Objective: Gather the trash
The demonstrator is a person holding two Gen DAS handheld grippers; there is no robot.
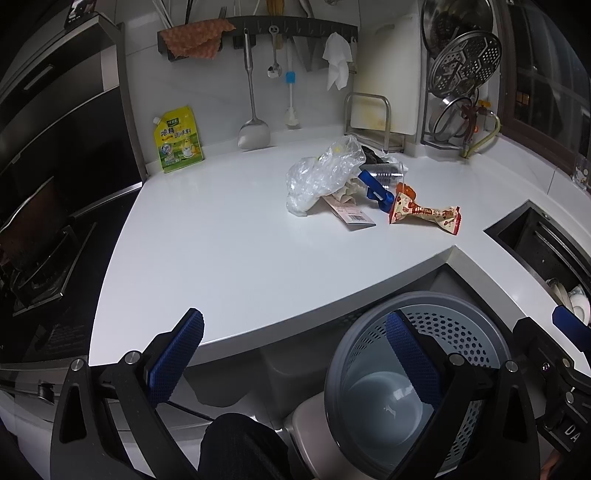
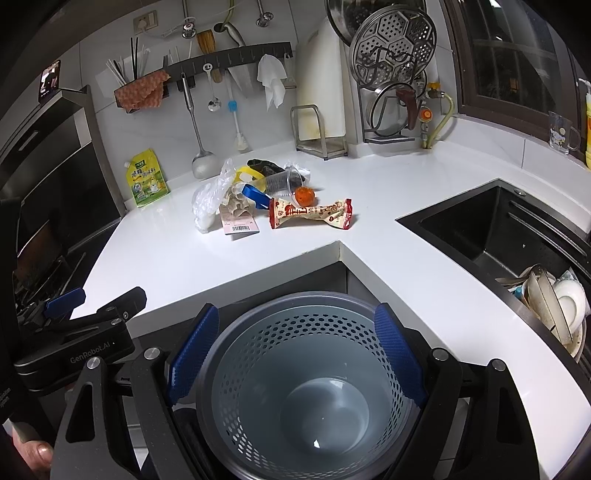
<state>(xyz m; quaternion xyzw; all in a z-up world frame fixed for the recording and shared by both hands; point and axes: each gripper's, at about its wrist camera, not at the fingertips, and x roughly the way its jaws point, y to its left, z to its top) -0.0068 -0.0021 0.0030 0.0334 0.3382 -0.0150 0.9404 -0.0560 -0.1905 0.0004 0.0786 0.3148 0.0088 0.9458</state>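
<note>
A pile of trash lies on the white counter [image 1: 221,240]: a crumpled clear plastic bag [image 1: 321,173], a red and cream snack wrapper [image 1: 424,214], a blue clip [image 1: 376,190], a clear plastic cup [image 1: 388,171], a barcoded card [image 1: 354,216] and an orange peel [image 2: 304,195]. A grey perforated bin [image 2: 306,373] stands below the counter edge and looks empty. My left gripper [image 1: 295,362] is open and empty, near the counter edge. My right gripper [image 2: 295,362] is open and empty, above the bin. The wrapper [image 2: 310,214] and bag [image 2: 208,201] also show in the right wrist view.
A yellow seasoning pouch [image 1: 179,140] leans on the back wall. Utensils hang from a rail [image 1: 258,29]. A cutting board stand [image 1: 373,118] and a lid rack [image 1: 458,85] stand at the back right. A black sink [image 2: 498,236] with dishes [image 2: 554,302] is right; a stove [image 1: 44,266] is left.
</note>
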